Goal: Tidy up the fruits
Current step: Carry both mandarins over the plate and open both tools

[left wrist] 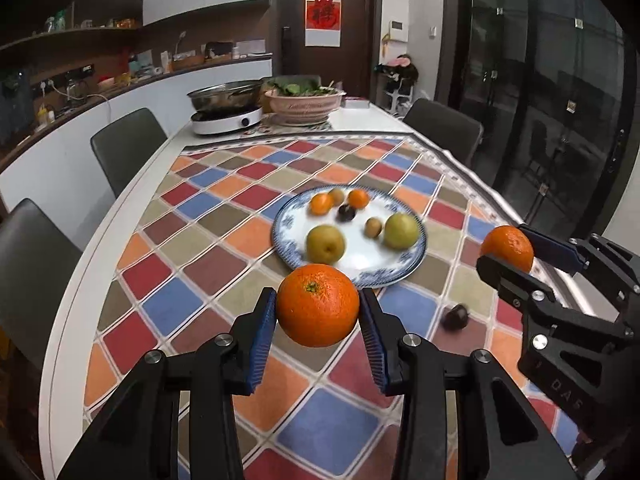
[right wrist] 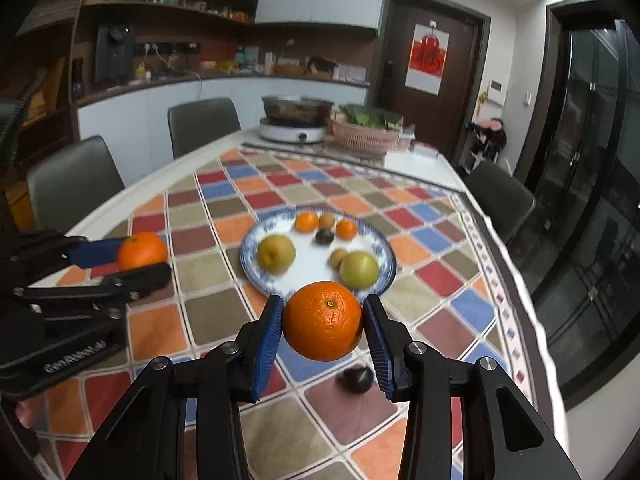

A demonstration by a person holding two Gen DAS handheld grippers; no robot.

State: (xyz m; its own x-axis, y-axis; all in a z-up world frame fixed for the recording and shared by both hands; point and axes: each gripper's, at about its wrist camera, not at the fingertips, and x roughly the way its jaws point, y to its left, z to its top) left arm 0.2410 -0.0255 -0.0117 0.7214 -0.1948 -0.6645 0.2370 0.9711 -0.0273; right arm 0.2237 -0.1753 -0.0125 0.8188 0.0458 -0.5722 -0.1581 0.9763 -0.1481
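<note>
Oranges: each gripper carries one. The left gripper (left wrist: 318, 312) has its blue-padded fingers (left wrist: 264, 332) pinching a large orange (left wrist: 318, 305) at its widest girth, stem end up, clear of the table (left wrist: 80, 280). The right gripper (right wrist: 323, 322) pinches a second orange (right wrist: 323, 320) the same way, one pad on either flank, and this one too hangs above the patterned cloth (right wrist: 208, 312).

Just ahead of both fingertips sits the blue-rimmed plate (right wrist: 252, 240), already holding two yellow-green pears, two small oranges and a few small brown and dark fruits. A dark fruit (right wrist: 357, 378) lies loose on the cloth below the right fingers, slightly toward the right pad.

The step in hand looks like carrying both oranges forward onto the plate. To do it well:
- Bring one in at a time, so the two grippers do not crowd each other over the near rim.
- Aim for bare white china. The widest gap appears to lie in the middle of the plate between the two pears, with a smaller one at the near rim.
- Lower until the orange rests on the china before spreading the fingers; dropped from height, a round fruit would likely roll and knock the smaller ones.
- Open slowly and draw straight back, keeping the pads off the pears (left wrist: 325, 243).

The loose dark fruit probably needs collecting afterwards.
</note>
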